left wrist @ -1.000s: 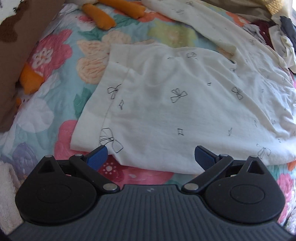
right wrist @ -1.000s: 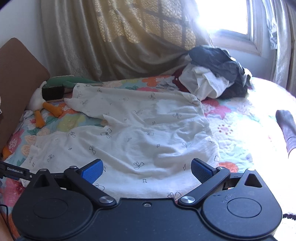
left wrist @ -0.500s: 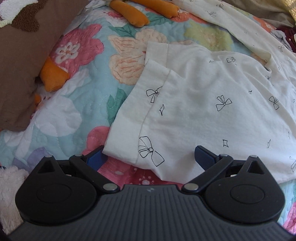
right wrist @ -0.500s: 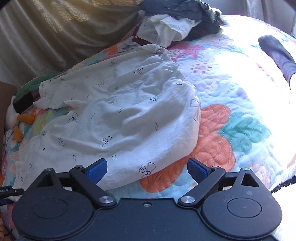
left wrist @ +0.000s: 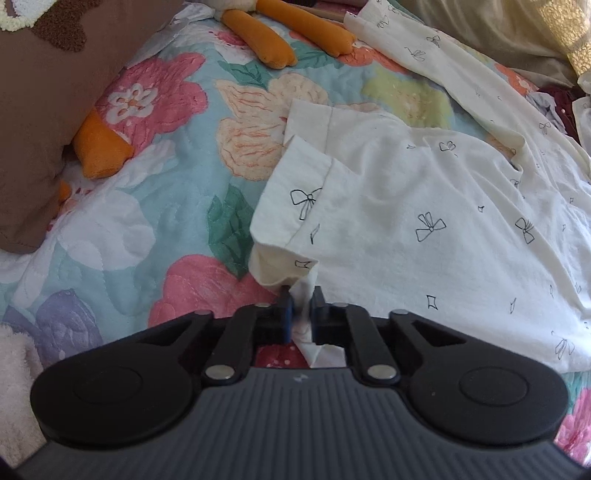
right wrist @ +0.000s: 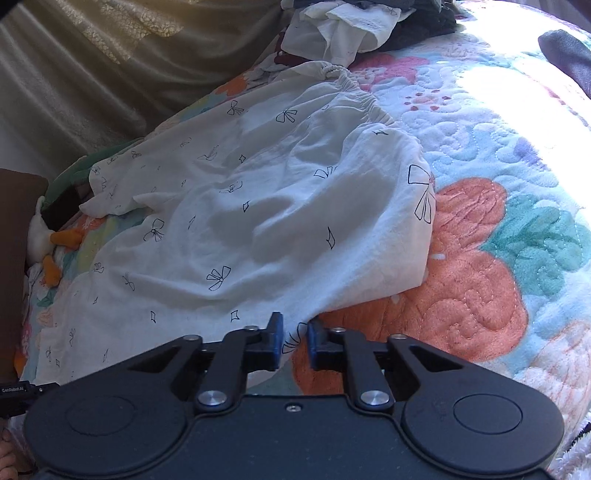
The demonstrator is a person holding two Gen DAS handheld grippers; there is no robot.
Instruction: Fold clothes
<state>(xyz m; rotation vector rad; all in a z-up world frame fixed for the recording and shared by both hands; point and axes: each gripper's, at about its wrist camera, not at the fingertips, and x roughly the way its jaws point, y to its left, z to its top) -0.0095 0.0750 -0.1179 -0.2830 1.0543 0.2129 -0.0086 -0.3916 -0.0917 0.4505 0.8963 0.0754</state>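
White pants (left wrist: 424, 229) printed with small black bows lie spread over a floral quilt (left wrist: 147, 229). In the left wrist view, my left gripper (left wrist: 301, 299) is closing down on the near corner of a leg hem, and the cloth is bunched between its blue pads. The right wrist view shows the same pants (right wrist: 258, 221) with their elastic waistband (right wrist: 354, 85) at the far side. My right gripper (right wrist: 295, 332) sits at their near edge, jaws closing, with a fold of the fabric pinched between the pads.
A brown pillow (left wrist: 33, 110) and a plush toy with orange legs (left wrist: 258, 37) lie left of the pants. A heap of other clothes (right wrist: 340, 33) sits beyond the waistband, curtains (right wrist: 110, 74) behind. A person's socked foot (right wrist: 569, 51) rests at the far right.
Both grippers came down to the pants' near edge and went from wide open to pinched on the fabric. The right one dropped more and rolled.
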